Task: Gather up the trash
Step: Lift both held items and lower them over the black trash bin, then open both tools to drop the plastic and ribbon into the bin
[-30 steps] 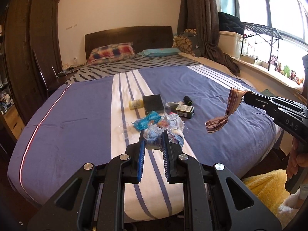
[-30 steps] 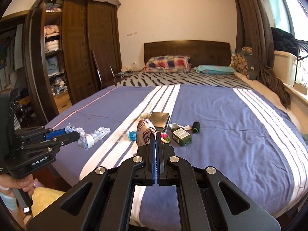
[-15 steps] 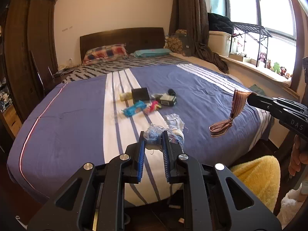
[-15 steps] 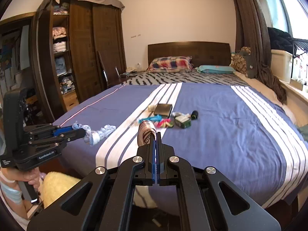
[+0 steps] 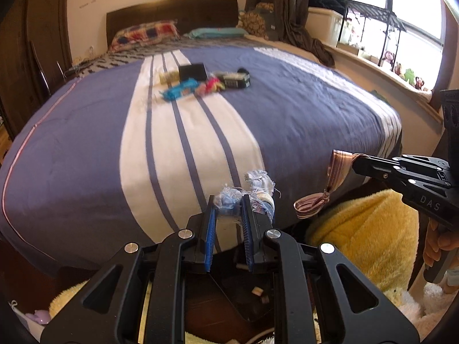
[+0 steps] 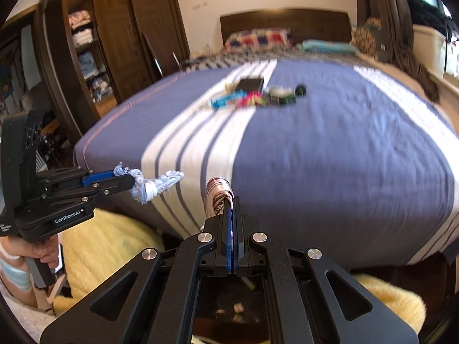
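Note:
My left gripper is shut on a crumpled blue and white wrapper, held off the foot of the bed; it also shows in the right wrist view. My right gripper is shut on a striped pink ribbon, which hangs from its tip in the left wrist view. Both are above a dark bin on the floor with small scraps in it. More litter lies mid-bed: a blue wrapper, a pink item, a dark box.
The striped blue and white bed fills the view ahead. A black box and a black spool lie by the litter. A yellow fluffy rug flanks the bin. A wardrobe stands on the left, a window ledge on the right.
Both grippers have pulled back from the middle of the bed past its foot and tilted down, each still holding its item. The bin on the floor has come into view.

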{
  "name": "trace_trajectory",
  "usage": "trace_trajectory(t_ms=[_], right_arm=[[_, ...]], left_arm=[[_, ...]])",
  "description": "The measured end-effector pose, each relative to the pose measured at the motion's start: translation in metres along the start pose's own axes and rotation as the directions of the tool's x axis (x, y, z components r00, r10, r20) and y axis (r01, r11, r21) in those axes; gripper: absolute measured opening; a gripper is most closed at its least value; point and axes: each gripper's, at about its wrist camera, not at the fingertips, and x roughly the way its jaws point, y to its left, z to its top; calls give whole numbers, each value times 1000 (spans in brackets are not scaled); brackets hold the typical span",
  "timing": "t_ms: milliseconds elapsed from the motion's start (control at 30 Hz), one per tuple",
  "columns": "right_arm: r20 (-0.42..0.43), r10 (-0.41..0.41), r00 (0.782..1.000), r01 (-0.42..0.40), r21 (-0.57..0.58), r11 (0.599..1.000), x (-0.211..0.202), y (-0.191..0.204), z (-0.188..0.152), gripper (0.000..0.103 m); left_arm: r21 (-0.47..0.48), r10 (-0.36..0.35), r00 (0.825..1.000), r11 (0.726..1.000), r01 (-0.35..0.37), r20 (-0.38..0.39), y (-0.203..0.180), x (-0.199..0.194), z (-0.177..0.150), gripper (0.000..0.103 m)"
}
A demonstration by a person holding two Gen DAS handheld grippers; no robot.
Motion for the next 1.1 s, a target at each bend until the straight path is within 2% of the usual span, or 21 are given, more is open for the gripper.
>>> trace_trajectory(t_ms=[167, 333, 533, 867, 967, 1100], right_arm=[[-104, 8, 995, -6, 18, 1000, 33, -4, -24, 2], [-197, 14, 980, -7, 33, 999, 63, -5, -46, 2], [-308, 22, 951, -2, 64, 998, 103, -12, -72, 2], [-460, 41, 887, 9, 106, 994, 151, -14, -103, 2], [-490, 45, 870, 12, 112, 994, 161, -13, -108, 3], [-506, 55, 861, 8, 122, 993, 165, -15, -109, 6]], left_arm=[[-4, -19, 996, 1000, 19, -92, -3, 37, -22, 16], [-43, -61, 980, 998, 54, -192, 2, 75, -45, 16], [-91, -111, 945, 992, 87, -307, 8, 118, -73, 16], [-137, -162, 871, 984, 111, -464, 4, 173, -111, 16], [-141, -168, 858, 984, 113, -485, 2, 180, -115, 18], [-151, -174, 848, 982, 112, -501, 3, 185, -118, 21]])
